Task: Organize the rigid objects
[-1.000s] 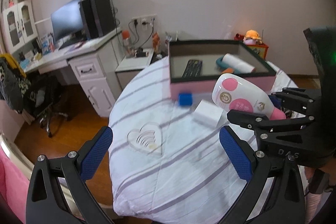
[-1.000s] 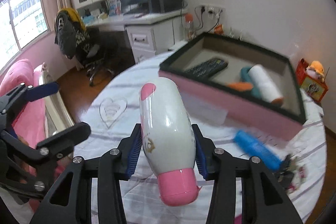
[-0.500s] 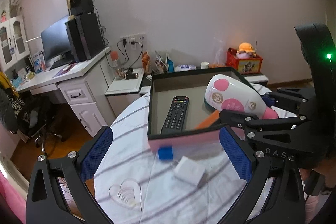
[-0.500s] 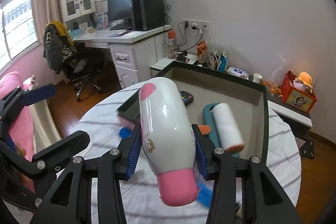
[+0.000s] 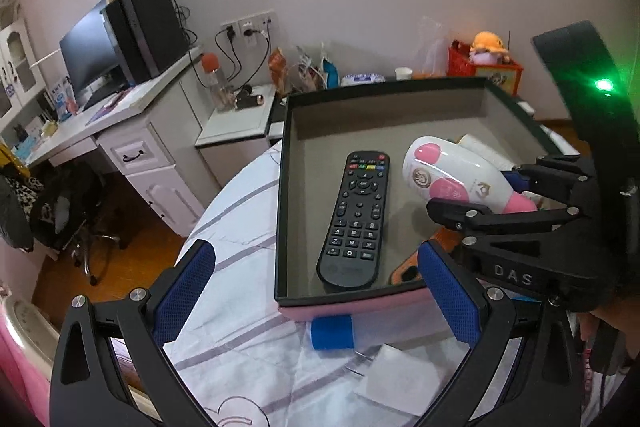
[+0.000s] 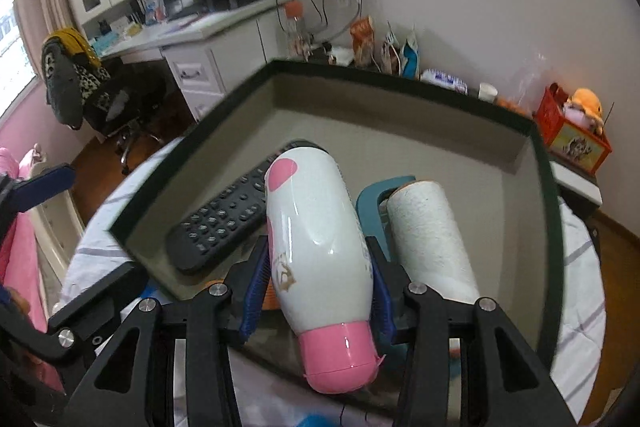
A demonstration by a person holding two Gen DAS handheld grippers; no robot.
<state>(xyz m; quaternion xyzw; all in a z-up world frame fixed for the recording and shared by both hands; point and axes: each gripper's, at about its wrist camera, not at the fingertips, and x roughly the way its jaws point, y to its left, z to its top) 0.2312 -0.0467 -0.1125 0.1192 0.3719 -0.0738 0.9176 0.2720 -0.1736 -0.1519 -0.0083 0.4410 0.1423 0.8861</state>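
Note:
My right gripper (image 6: 318,283) is shut on a white and pink bottle (image 6: 316,231) and holds it over the pink box (image 6: 404,77), above the gap between a black remote (image 6: 224,215) and a lint roller (image 6: 432,231). In the left wrist view the bottle (image 5: 452,179) hangs over the box (image 5: 352,303) to the right of the remote (image 5: 356,219). My left gripper (image 5: 316,303) is open and empty in front of the box's near wall.
A blue block (image 5: 332,333) and a white pad (image 5: 400,375) lie on the striped tablecloth in front of the box. A white desk (image 5: 132,131) with a monitor and an office chair (image 5: 68,215) stand to the left. A nightstand (image 5: 236,123) sits behind the table.
Both grippers have moved forward toward the box. The bottle now hangs lower, inside the box's outline beside the remote. The left gripper stays open.

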